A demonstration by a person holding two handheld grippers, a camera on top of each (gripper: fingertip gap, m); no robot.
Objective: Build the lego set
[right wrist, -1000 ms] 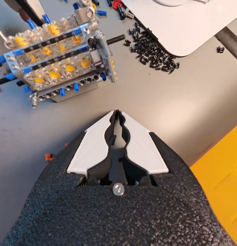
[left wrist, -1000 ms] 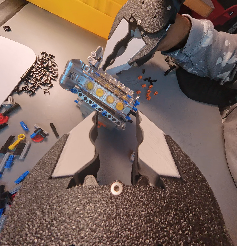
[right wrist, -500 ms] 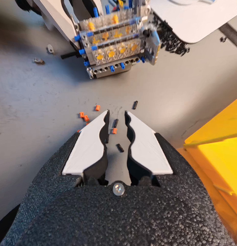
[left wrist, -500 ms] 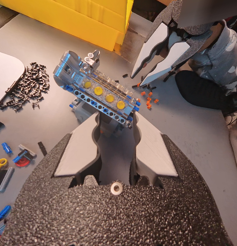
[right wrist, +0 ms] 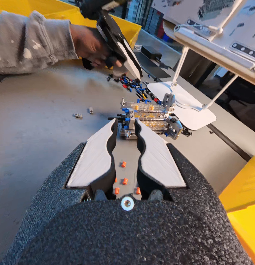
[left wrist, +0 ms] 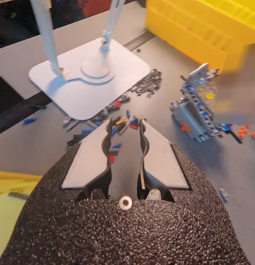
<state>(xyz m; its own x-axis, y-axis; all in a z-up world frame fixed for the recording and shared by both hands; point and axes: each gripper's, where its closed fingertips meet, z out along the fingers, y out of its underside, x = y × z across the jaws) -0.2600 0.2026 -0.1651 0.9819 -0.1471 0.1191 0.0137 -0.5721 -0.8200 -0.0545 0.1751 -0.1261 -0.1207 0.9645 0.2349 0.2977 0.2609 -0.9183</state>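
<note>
A brick-built engine model point(right wrist: 149, 120) in grey, blue and clear with yellow discs stands on the grey table point(right wrist: 45, 136). My right gripper point(right wrist: 125, 121) is open. Its tips are at the model's near end, and I cannot tell whether they touch it. Several small orange bushes point(right wrist: 125, 181) lie on the table under its fingers. My left gripper point(left wrist: 125, 121) is open and empty above scattered loose parts, among them a yellow piece point(left wrist: 121, 122) and a red piece point(left wrist: 133, 125). The model point(left wrist: 195, 113) is off to its right. The left gripper also shows in the right wrist view point(right wrist: 139, 78), held by a hand.
A white stand base point(left wrist: 89, 86) stands behind the loose parts, with a pile of black pins point(left wrist: 147, 86) beside it. Yellow bins point(left wrist: 195, 28) point(right wrist: 245, 186) line the table's edges. Two grey pieces point(right wrist: 78, 115) lie left of the model. The stand's tablet holder point(right wrist: 217, 47) overhangs at upper right. Left tips to right tips: about 20 cm. From my left tips it is roughly 5 cm to the yellow piece point(left wrist: 121, 122); from my right, 20 cm. Seen from the right wrist view point(right wrist: 143, 96) as well.
The left gripper has swung away from the model to the loose parts by the stand base. The right gripper has opened from shut and now points at the model's end, above the orange bushes.
</note>
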